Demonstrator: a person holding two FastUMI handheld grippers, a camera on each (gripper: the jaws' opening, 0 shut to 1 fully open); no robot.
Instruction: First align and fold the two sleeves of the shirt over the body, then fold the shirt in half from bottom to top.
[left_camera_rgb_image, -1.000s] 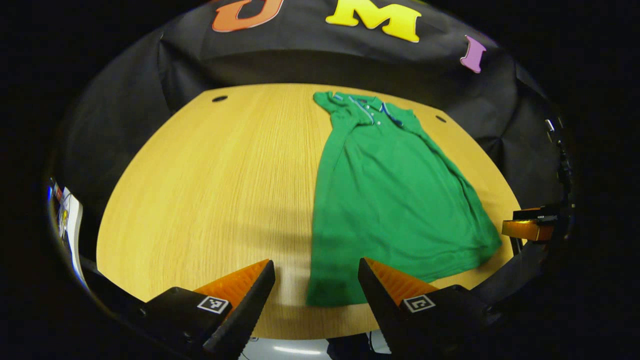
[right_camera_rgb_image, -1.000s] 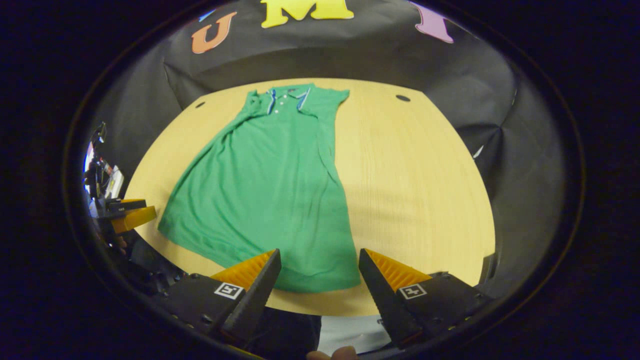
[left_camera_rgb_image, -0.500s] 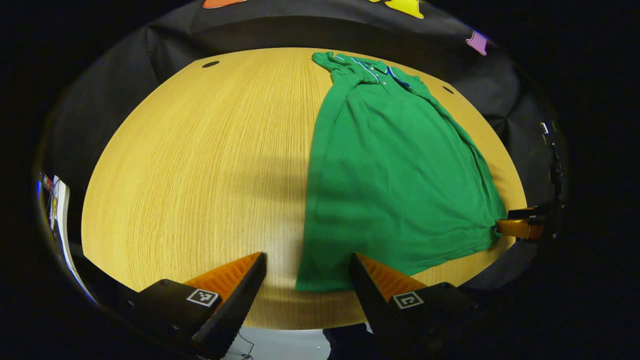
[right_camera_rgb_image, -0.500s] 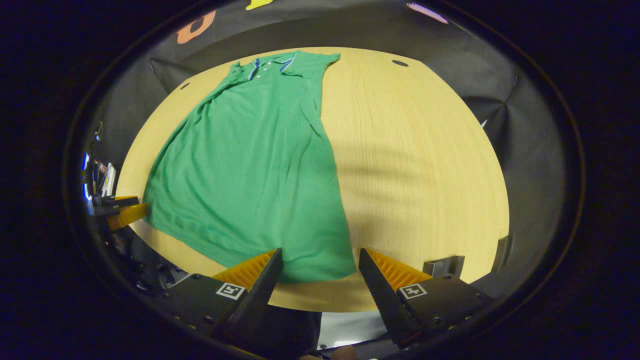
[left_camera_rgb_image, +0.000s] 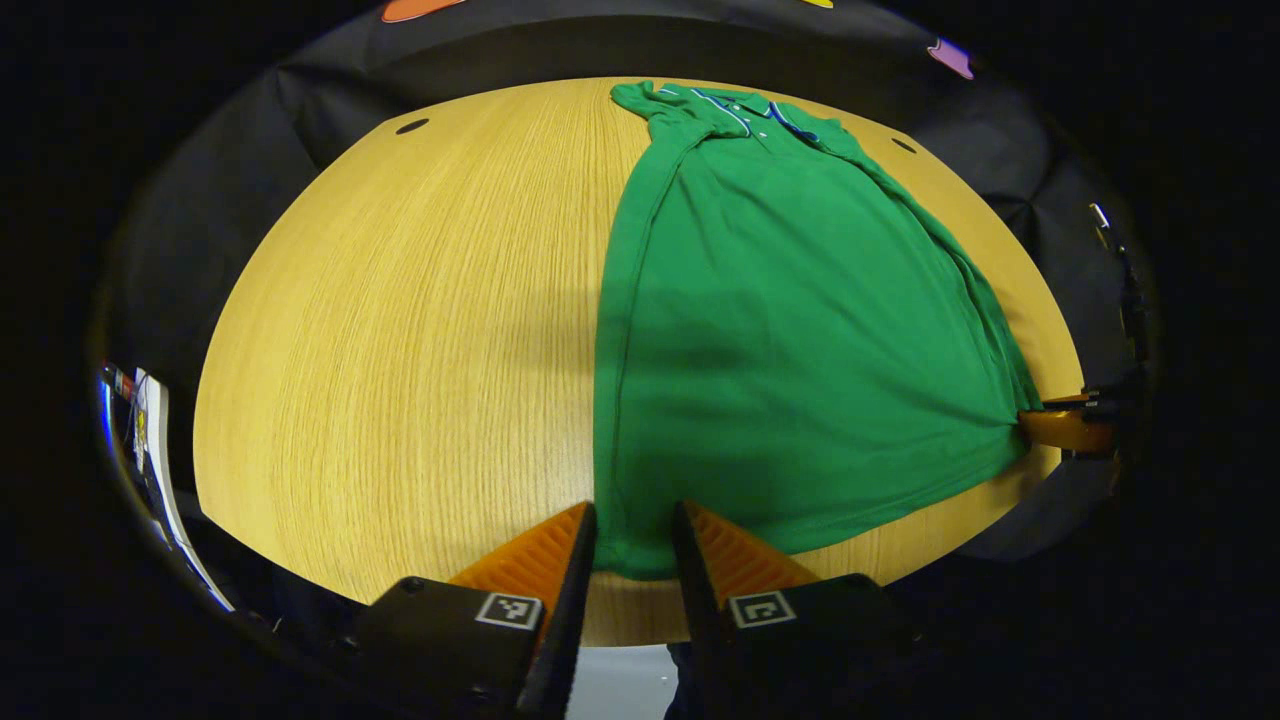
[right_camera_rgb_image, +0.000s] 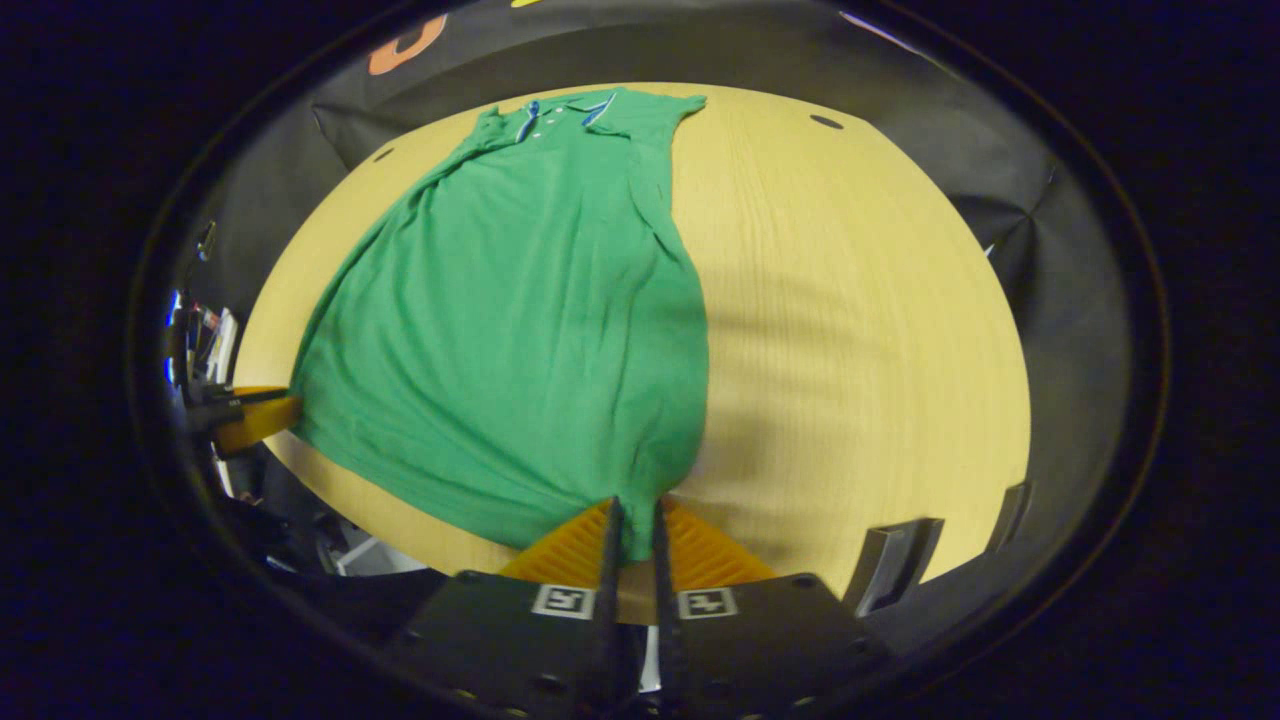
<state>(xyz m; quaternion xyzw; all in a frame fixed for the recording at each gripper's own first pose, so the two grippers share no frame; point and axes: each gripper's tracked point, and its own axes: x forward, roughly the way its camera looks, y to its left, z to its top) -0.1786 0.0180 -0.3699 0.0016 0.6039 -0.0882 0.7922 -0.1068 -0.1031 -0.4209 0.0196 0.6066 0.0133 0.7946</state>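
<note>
Green shirt (right_camera_rgb_image: 520, 300) lies flat, hem corners pinched by right gripper (right_camera_rgb_image: 632, 530) and straddled by narrowed left gripper (left_camera_rgb_image: 634, 535).

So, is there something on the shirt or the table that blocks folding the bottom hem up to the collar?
Nothing visible does. The green shirt lies flat on the wooden table, and its body up to the collar carries no other thing. Both grippers are at the bottom hem.

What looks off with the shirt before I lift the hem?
Nothing damaged. The green shirt lies flat on the table, sleeves folded in. Its right hem corner is bunched between the right gripper fingers; the right side edge looks slightly rumpled.
</note>
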